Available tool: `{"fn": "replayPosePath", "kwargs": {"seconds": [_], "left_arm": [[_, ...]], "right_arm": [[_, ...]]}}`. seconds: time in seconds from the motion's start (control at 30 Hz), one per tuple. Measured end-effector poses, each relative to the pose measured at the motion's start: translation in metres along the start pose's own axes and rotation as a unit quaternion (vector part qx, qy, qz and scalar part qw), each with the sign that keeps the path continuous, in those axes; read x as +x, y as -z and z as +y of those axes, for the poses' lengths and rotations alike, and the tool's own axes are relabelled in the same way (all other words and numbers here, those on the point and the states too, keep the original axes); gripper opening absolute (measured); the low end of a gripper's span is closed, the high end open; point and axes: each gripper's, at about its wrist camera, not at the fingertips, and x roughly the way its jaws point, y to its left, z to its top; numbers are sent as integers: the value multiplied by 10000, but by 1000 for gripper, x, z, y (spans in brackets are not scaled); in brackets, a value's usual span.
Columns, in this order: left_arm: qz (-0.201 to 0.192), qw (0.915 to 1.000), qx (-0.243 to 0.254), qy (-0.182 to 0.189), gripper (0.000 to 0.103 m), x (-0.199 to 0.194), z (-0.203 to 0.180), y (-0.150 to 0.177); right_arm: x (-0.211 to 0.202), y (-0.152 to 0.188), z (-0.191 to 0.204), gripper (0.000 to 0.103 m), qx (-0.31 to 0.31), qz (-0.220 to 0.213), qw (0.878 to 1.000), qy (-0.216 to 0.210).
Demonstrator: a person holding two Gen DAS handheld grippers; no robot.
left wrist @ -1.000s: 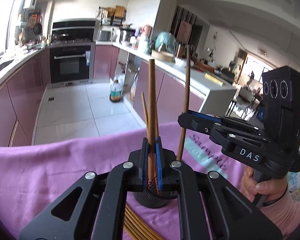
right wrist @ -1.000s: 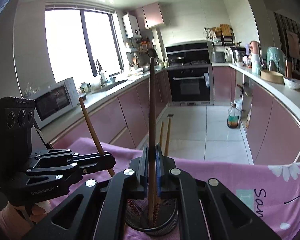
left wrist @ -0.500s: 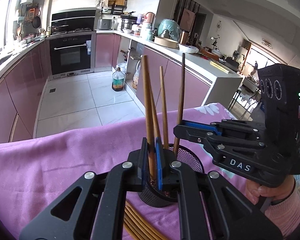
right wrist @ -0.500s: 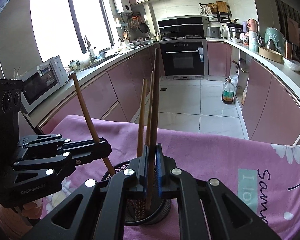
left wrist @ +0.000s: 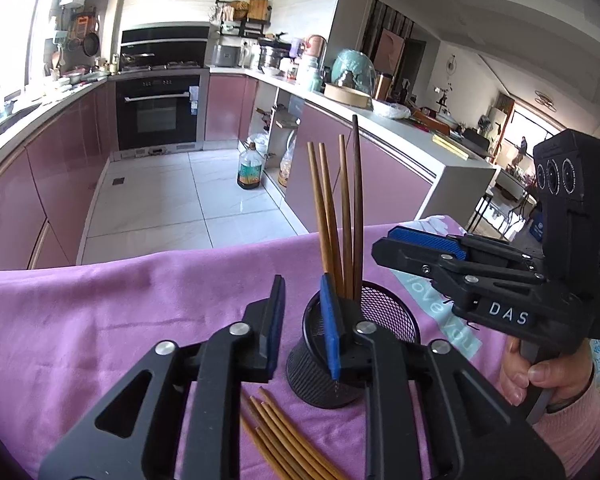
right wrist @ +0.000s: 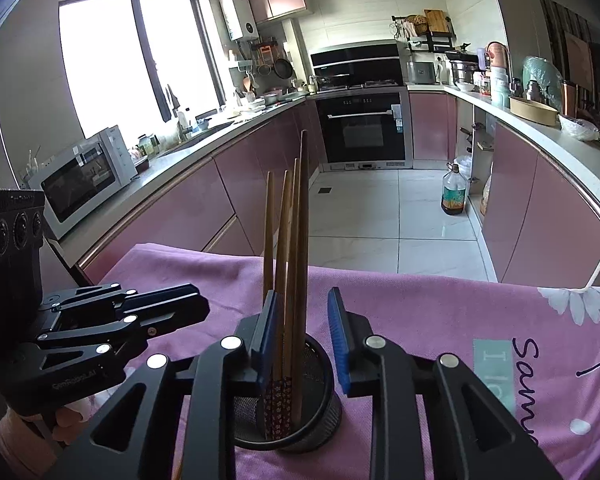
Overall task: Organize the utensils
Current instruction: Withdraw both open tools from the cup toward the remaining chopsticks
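- Left gripper [left wrist: 302,322]: jaws spread wide, nothing held; its right finger overlaps the near rim of the mesh holder [left wrist: 388,316], its left finger stands over bare cloth beside the holder.
- Right gripper [right wrist: 302,344]: jaws apart, gripping nothing; the upright chopsticks [right wrist: 288,264] stand in the gap, close against the left pad. I cannot tell whether they touch it.
- Room to move: open cloth lies left of the holder in the left wrist view; the two grippers flank the holder from opposite sides, each visible in the other's camera.
- Surface: table under a purple cloth [left wrist: 80,320] with white flowers and printed lettering; its far edge drops to a white tiled floor.
- Room: kitchen with pink cabinets, a black built-in oven [right wrist: 360,128], a microwave [right wrist: 84,176] on the left counter, and an oil bottle [right wrist: 454,196] on the floor.
- Holder: black wire-mesh cup, upright, well in from the cloth's far edge.
- Chopsticks in holder: four brown sticks, near vertical, slightly fanned; two show patterned lower ends.
- Loose chopsticks [left wrist: 284,440]: a bundle lying flat on the cloth just beside the holder's base, toward the near edge.
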Motion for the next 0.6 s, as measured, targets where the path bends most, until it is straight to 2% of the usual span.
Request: {"fn": "replayPosePath", "kwargs": {"seconds": [0.17,0.37,0.47,0.6], "left_arm": [[-339,9993,47,-169,36,-28,0,9],[-526,9981,178,-268,44,-57,-1,34],[-400,9986,147,-307,46,-62,2,54],[-98,9993,26,-363,46,-60,10,88]], "right_arm": [[-17,4,8,29,-58,-182,9998,-110],[-55,22,29,37,-405,-507,9969,-448],[-61,42,39,38,-580,-354,9956,-642],[-46,71,49,38,-647,116,9952,-732]]}}
